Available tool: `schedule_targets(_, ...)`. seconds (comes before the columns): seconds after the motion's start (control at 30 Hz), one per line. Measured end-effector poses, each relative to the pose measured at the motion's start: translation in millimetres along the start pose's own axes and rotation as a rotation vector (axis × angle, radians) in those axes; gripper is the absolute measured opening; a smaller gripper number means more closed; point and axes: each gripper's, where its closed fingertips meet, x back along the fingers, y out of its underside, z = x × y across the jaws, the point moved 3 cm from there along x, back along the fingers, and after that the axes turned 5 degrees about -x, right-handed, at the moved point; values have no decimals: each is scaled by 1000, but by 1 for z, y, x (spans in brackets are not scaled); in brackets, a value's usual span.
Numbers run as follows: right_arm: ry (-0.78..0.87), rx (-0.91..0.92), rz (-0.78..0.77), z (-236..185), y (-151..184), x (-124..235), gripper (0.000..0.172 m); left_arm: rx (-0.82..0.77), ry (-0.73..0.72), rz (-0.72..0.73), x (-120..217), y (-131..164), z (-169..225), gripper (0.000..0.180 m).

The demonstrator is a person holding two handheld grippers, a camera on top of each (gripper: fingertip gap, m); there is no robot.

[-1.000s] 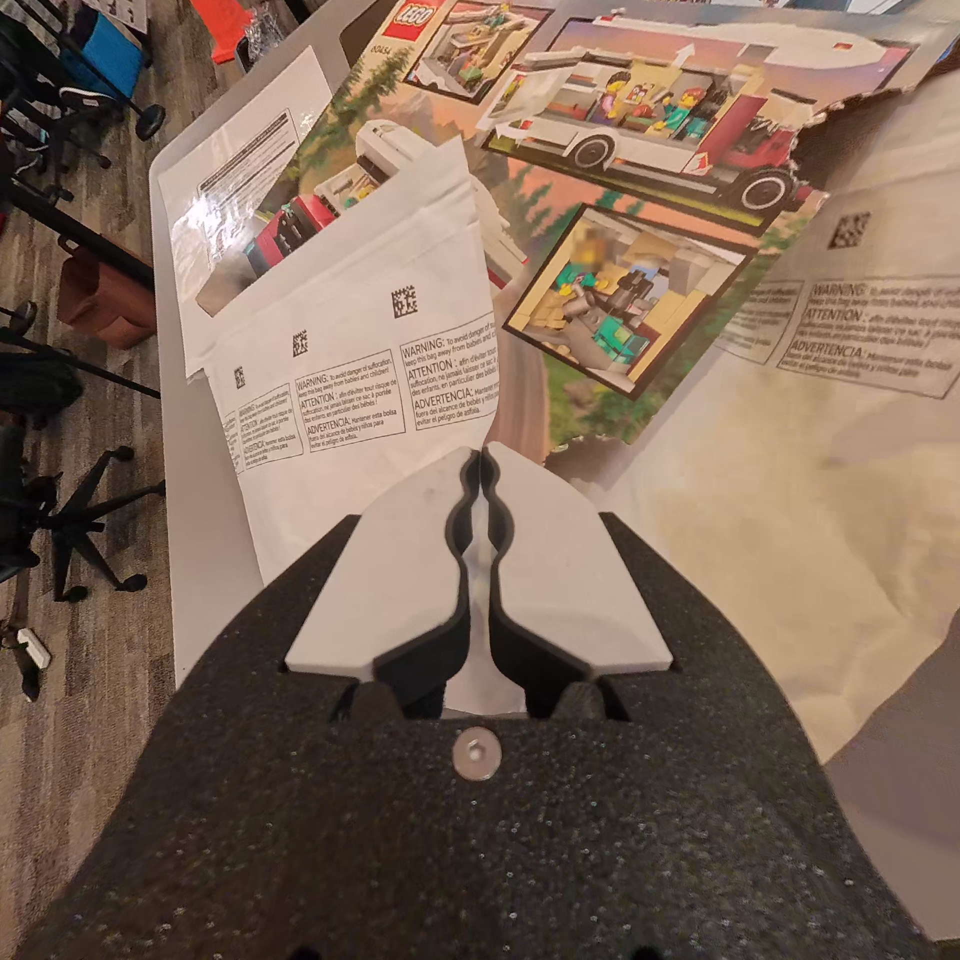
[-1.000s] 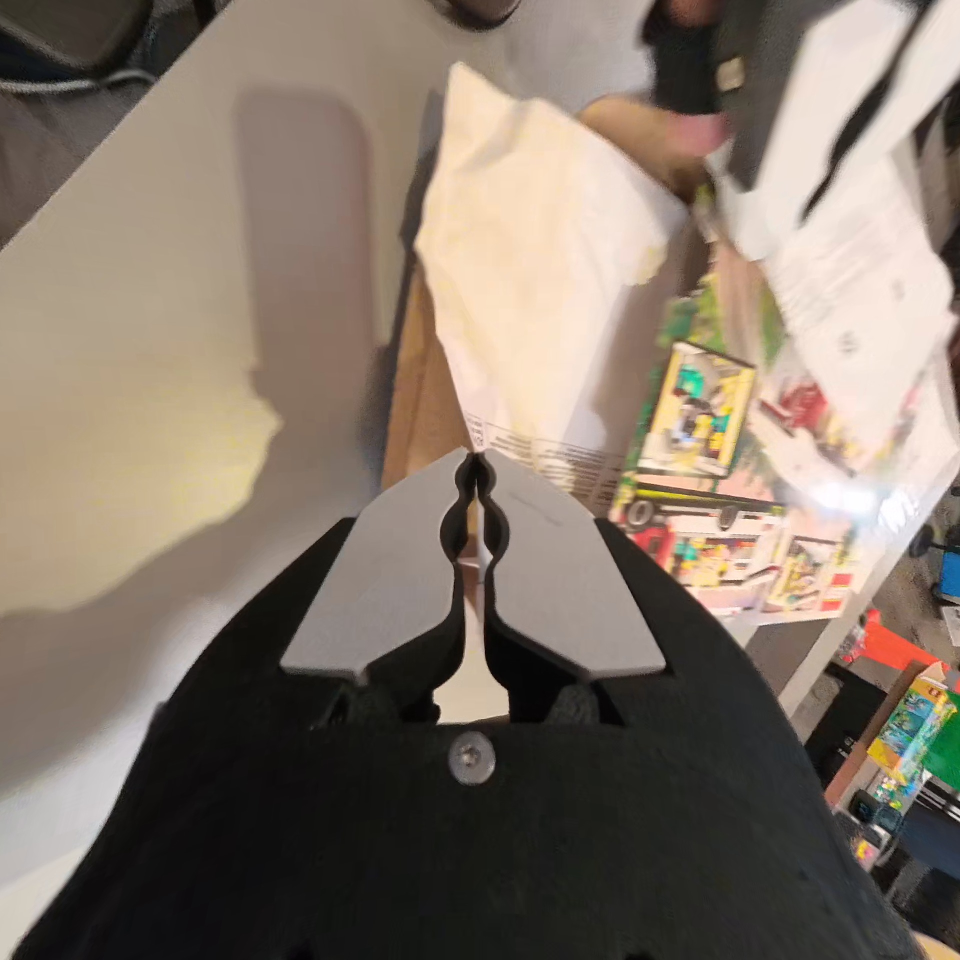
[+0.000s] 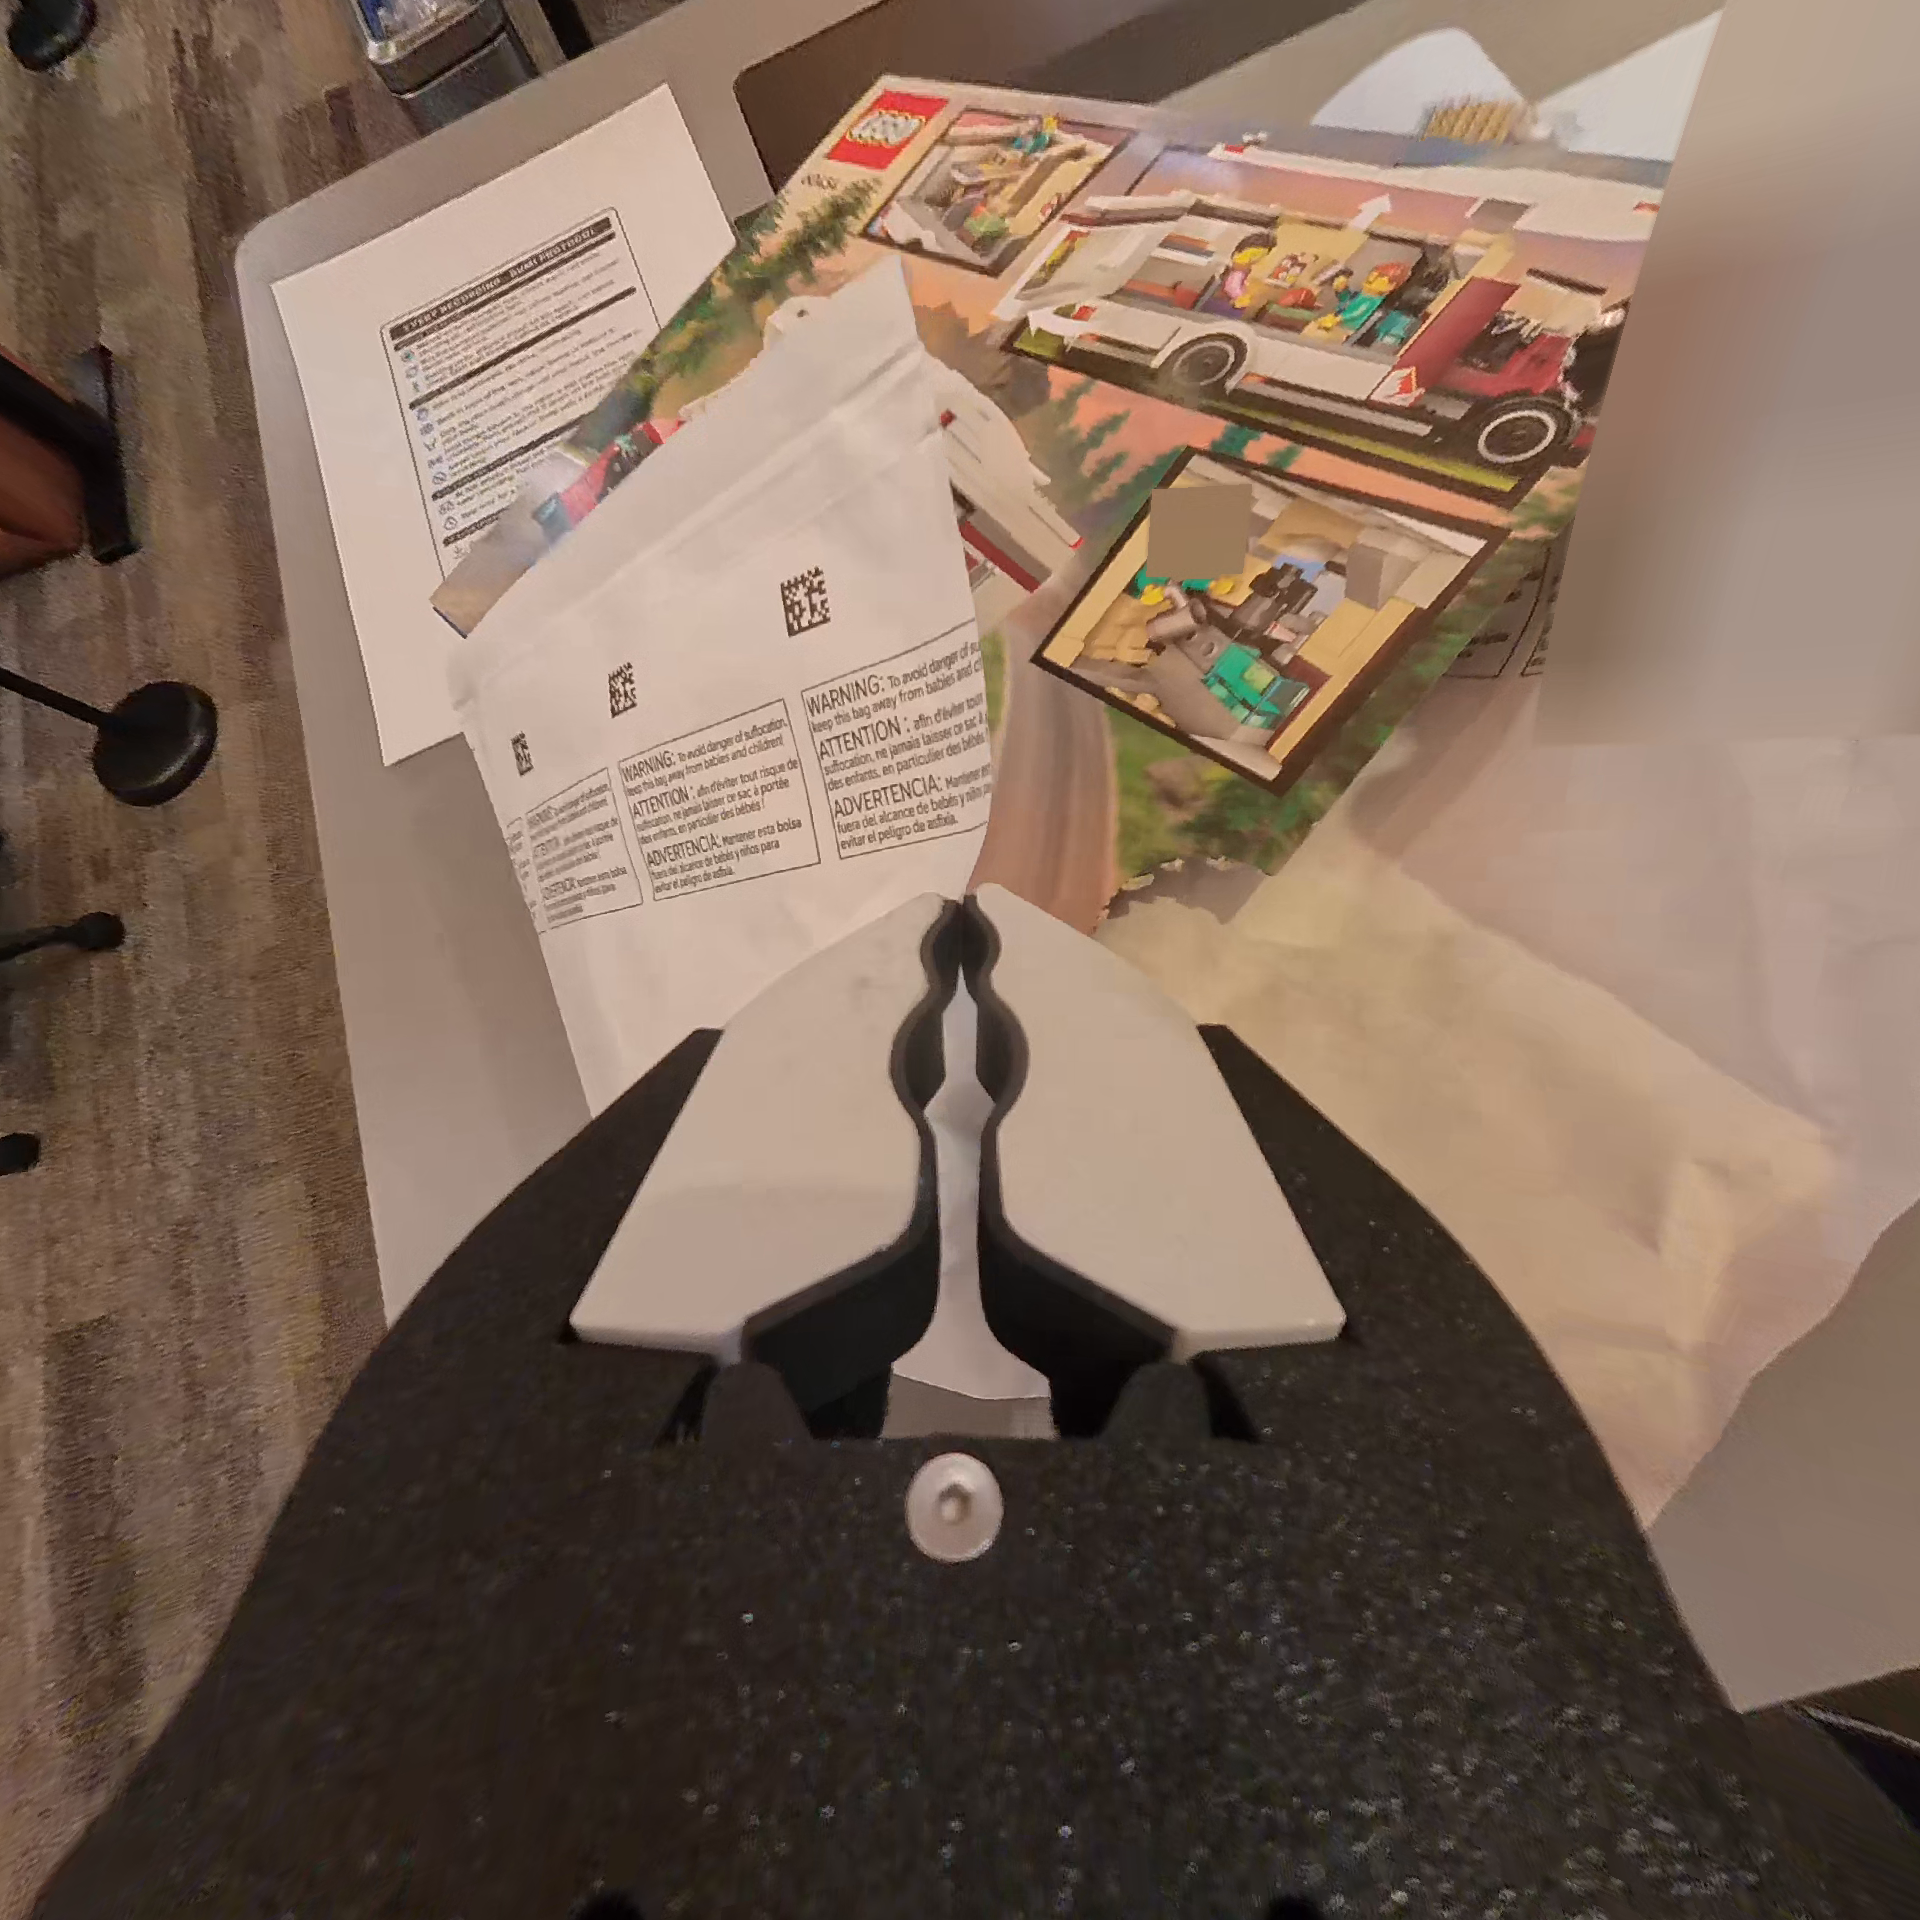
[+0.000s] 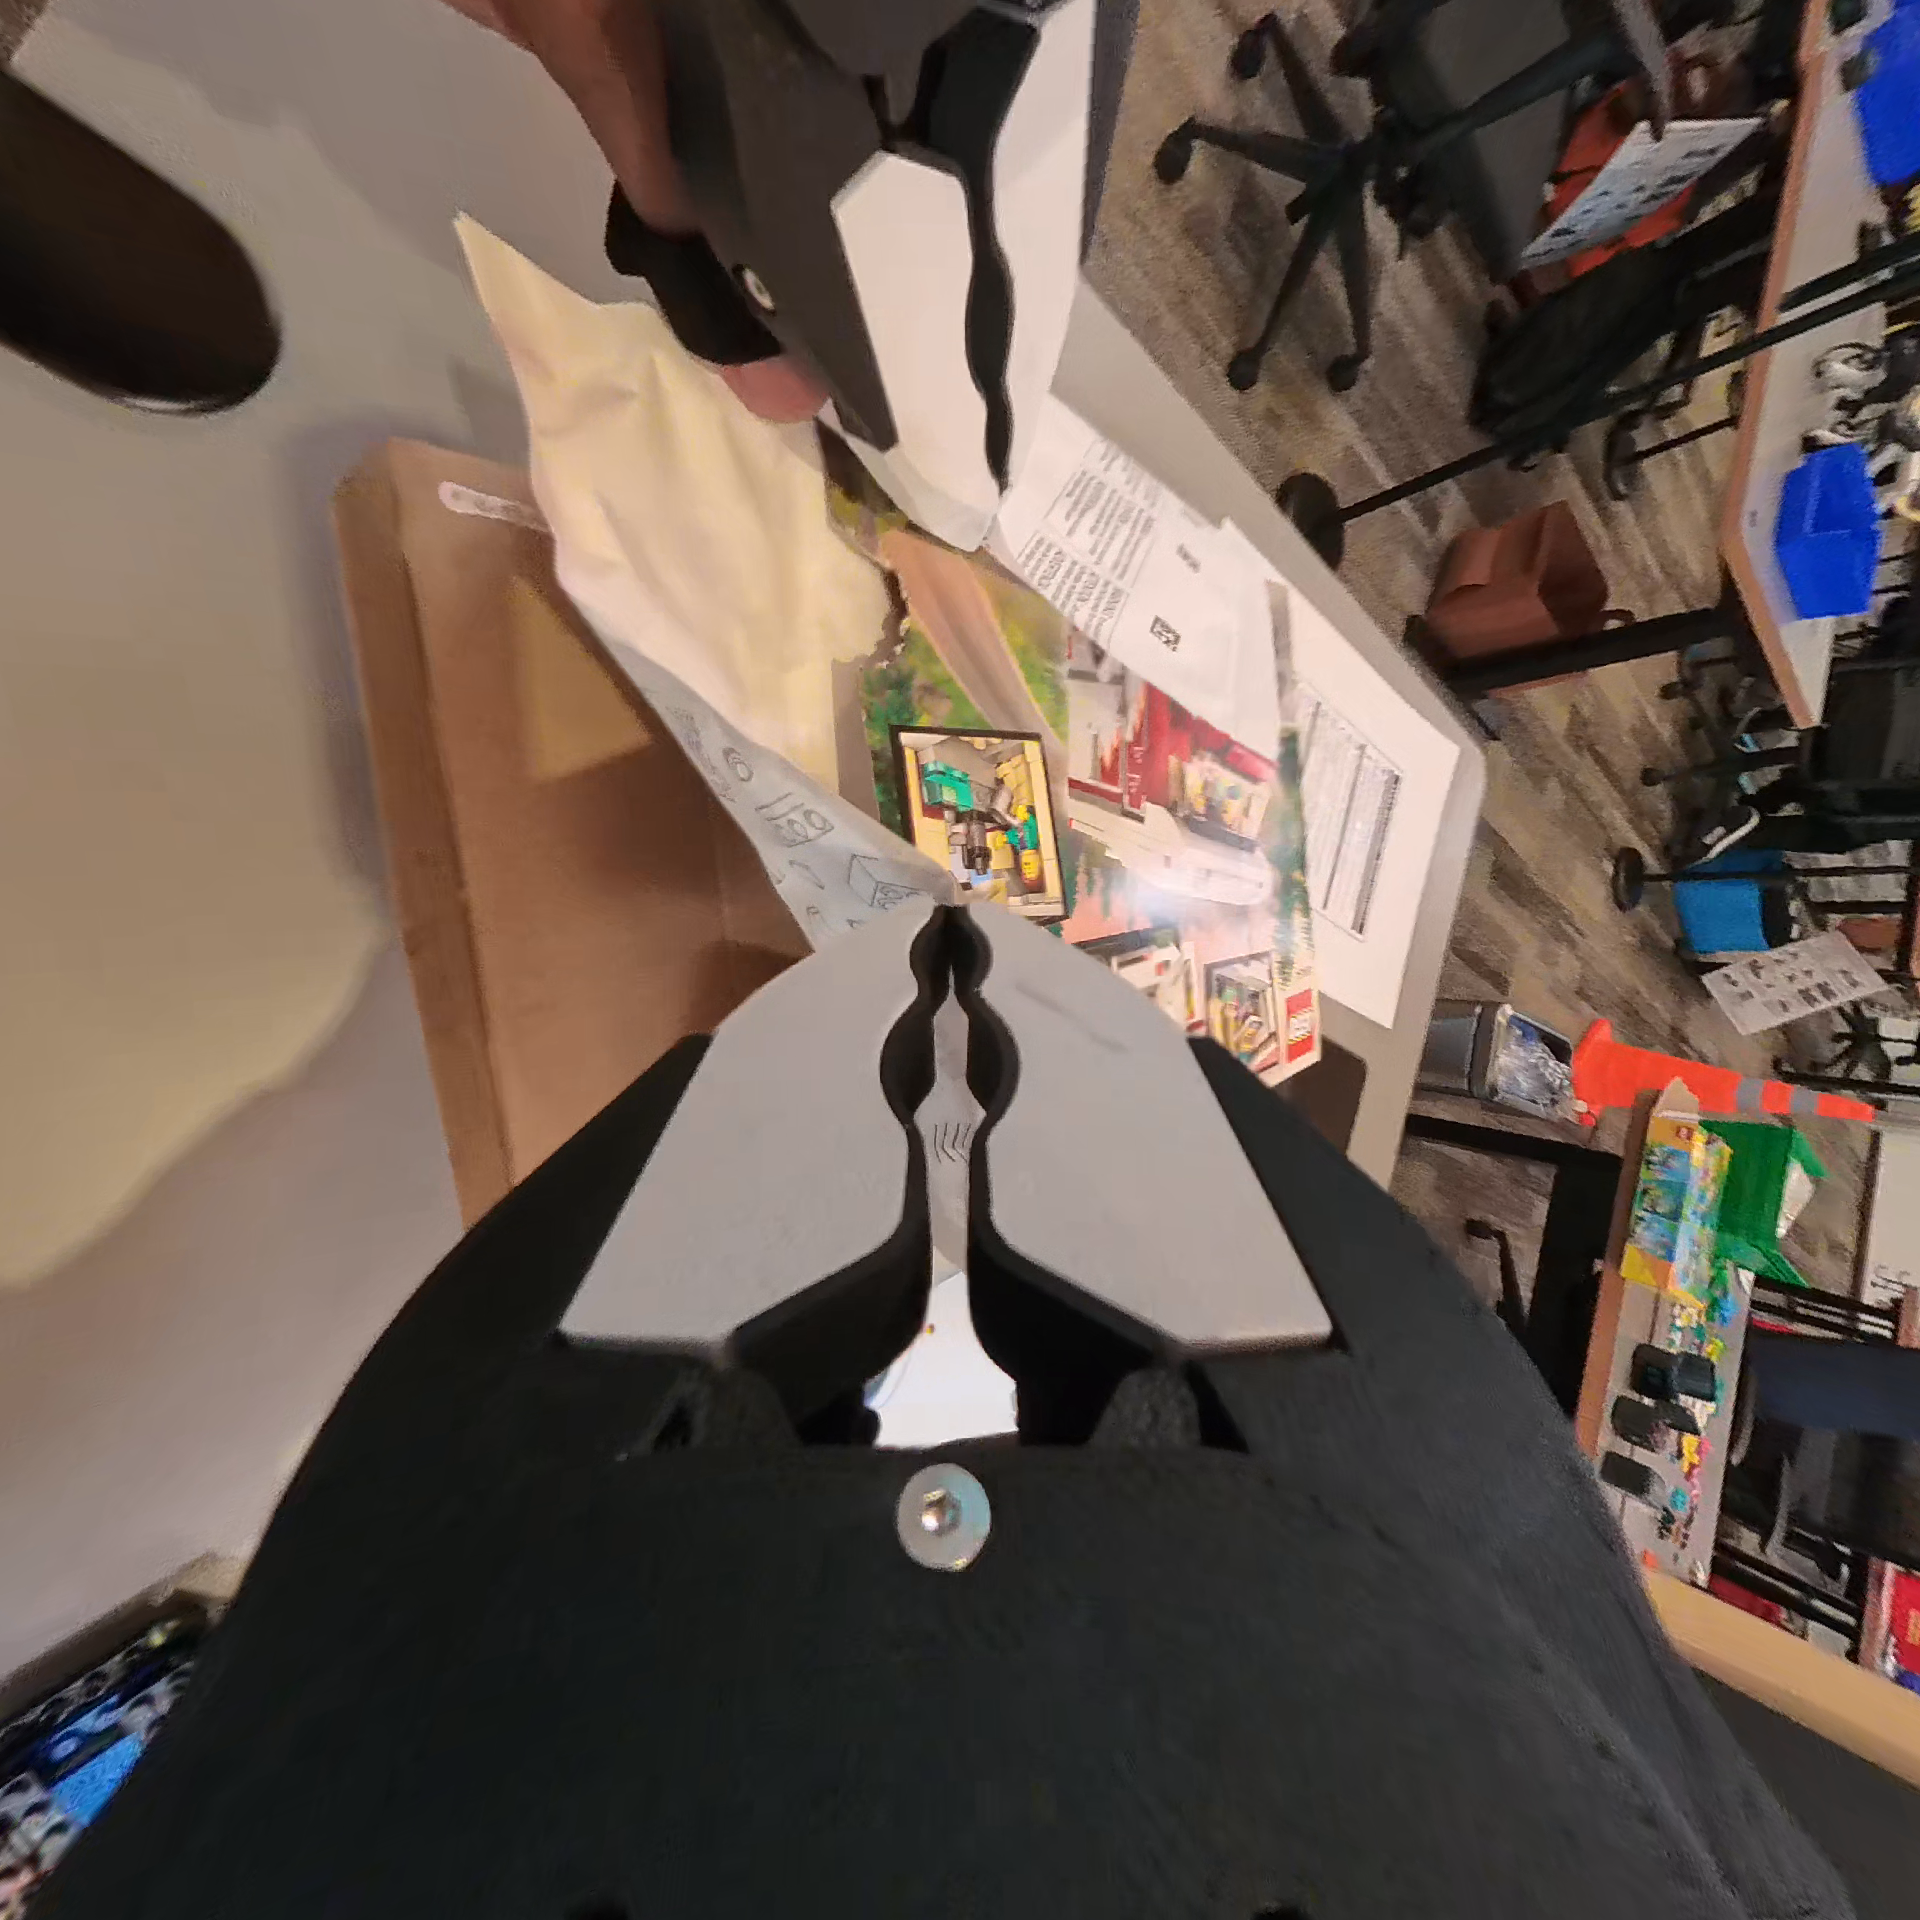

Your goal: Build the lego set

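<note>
We see the left gripper with its tips pressed together on the lower edge of a white paper bag printed with boxed text, which rises from the tips, torn open at its top. The right gripper is likewise clamped, pinching the corner of a second, larger white paper bag that stretches away toward the left gripper. How much of either bag lies inside the jaws is hidden by the grey fingers, and the far right of the left wrist view is a pale blur. Beneath both bags lie a colourful toy box panel, a brown cardboard panel and a printed white sheet on a pale grey table. Beyond the table's edge is wood-look flooring with office chairs and cluttered shelves.
</note>
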Motion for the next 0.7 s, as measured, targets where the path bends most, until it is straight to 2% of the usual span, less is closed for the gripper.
schedule_targets(0.23,101,-24,37,25,-10,15,0,124,109,63,10,-17,-21,0)
schedule_targets(0.4,97,-27,36,23,-8,12,0,132,132,64,7,-16,-20,0)
schedule_targets(0.57,76,-32,29,4,2,5,0,114,140,48,1,-10,-9,0)
schedule_targets(0.7,83,-25,15,-39,22,-14,0,92,142,46,-3,-1,5,0)
